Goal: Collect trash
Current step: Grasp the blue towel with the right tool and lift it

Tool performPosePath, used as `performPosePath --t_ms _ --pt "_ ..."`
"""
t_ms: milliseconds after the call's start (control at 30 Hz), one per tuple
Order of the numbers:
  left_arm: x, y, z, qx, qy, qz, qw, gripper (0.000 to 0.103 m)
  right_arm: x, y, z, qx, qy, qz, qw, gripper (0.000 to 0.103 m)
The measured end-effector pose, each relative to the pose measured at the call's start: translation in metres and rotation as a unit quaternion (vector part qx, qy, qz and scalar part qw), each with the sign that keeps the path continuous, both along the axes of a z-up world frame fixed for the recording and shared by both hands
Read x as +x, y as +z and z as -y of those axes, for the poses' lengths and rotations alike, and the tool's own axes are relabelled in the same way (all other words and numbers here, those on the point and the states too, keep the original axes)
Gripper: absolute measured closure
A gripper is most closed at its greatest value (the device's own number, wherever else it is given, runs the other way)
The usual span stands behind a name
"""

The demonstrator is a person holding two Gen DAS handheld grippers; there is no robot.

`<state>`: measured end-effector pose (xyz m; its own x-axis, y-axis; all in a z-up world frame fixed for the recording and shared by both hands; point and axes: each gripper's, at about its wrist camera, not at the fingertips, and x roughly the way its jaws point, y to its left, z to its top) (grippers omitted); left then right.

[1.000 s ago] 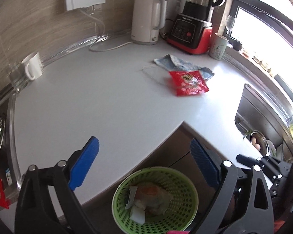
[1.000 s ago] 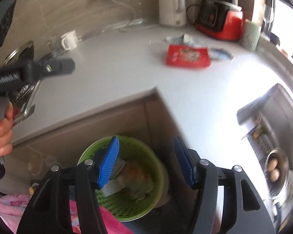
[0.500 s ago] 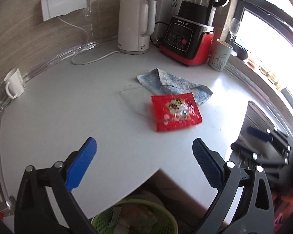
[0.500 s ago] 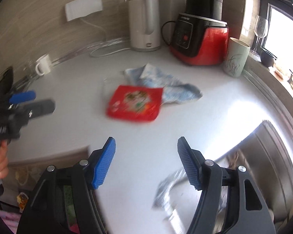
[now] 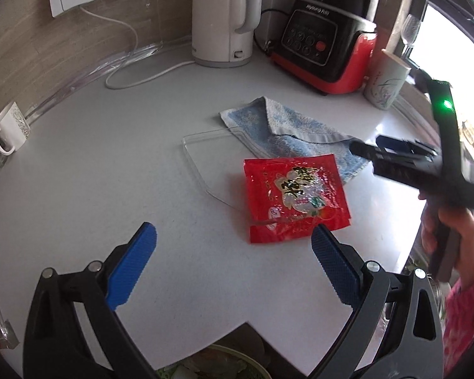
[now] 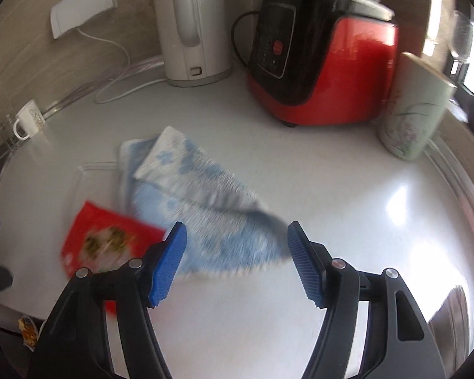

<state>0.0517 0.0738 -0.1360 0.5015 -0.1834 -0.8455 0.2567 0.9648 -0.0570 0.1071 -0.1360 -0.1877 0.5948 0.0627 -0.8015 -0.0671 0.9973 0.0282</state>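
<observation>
Your left gripper (image 5: 233,246) hangs open and empty over bare counter (image 5: 79,189), the red packet (image 5: 295,197) just ahead near the counter's notched edge. Your right gripper (image 6: 233,252) has just been opening, nothing between its pads, over the blue towel (image 6: 205,208), which is blurred. Only the left view catches the green bin (image 5: 211,368), cut off at the bottom.

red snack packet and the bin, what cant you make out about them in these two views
- Red snack packet, right wrist view: motion blur smears its print, and the right gripper covers its lower corner.
- Green bin, left wrist view: cut off by the bottom edge and the counter, so its contents are unclear.
- Clear plastic lid: the packet and blue towel overlap it, hiding its far side.
- Right gripper, left wrist view: blurred, jaws unreadable there.
</observation>
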Motion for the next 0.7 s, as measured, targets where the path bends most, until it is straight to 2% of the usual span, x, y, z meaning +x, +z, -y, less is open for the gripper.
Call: performPosePath --t_ms 200,300,400,433,467,600,700 --pt "0.013 -0.006 0.007 -0.001 0.009 -0.011 0.9999 0.009 0.033 -0.017 -0.002 -0.022 0.040 -0.014 0.999 0.040" --pt "0.020 -0.005 0.008 -0.008 0.018 -0.014 0.9997 0.009 0.040 -0.025 -0.003 -0.027 0.058 -0.027 0.998 0.053" --pt "0.022 -0.005 0.009 -0.010 0.023 -0.013 0.9996 0.009 0.042 -0.028 -0.004 -0.029 0.072 -0.032 0.996 0.071" --pt "0.024 -0.005 0.010 -0.010 0.024 -0.014 0.9996 0.009 0.042 -0.028 -0.003 -0.023 0.077 -0.033 0.996 0.090" --pt "0.025 -0.005 0.010 -0.011 0.025 -0.014 0.9995 0.009 0.042 -0.027 -0.002 -0.018 0.079 -0.034 0.996 0.094" --pt "0.030 -0.009 0.014 -0.021 0.026 -0.026 0.9991 0.009 0.039 -0.019 0.002 -0.008 0.082 -0.020 0.996 0.095" --pt "0.032 -0.013 0.021 -0.020 0.020 -0.033 0.9990 0.009 0.032 0.001 0.011 0.020 0.073 0.009 0.997 0.095"
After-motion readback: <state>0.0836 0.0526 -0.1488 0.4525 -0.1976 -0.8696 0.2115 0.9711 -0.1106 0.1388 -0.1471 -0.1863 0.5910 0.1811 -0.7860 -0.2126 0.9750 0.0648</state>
